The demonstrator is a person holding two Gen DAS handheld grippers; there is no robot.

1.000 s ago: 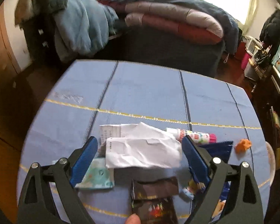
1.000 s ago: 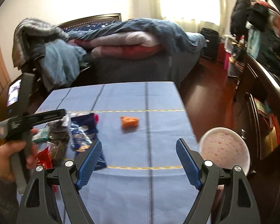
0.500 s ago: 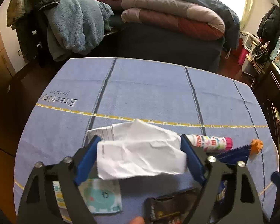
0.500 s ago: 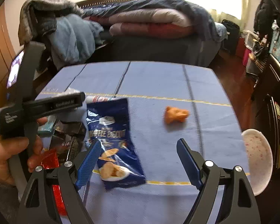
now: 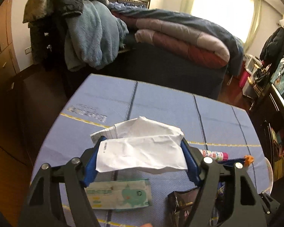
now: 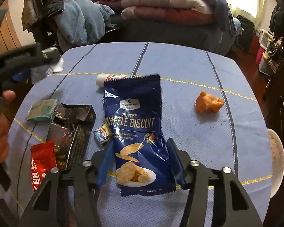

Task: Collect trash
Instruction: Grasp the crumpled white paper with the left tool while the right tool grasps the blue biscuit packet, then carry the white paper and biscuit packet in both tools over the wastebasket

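Our right gripper (image 6: 140, 162) has its two blue pads closed in on the sides of the blue waffle biscuit bag (image 6: 137, 132), pressing its near end; the bag looks pinched, though a firm hold is our judgement. The bag's long axis runs straight away from us, along the line of the fingers, with its torn far edge touching the white tube (image 6: 108, 78) that lies crosswise behind it. Our left gripper (image 5: 142, 157) is at the left, clamped on the crumpled white paper (image 5: 142, 151), which appears lifted off the blue tablecloth (image 5: 161, 104). The white bin (image 6: 276, 155) sits at the right edge, nearer our right gripper, so we judge that the bag should travel rightward. The black wrapper (image 6: 73, 130) and red wrapper (image 6: 42, 162) lie just left.
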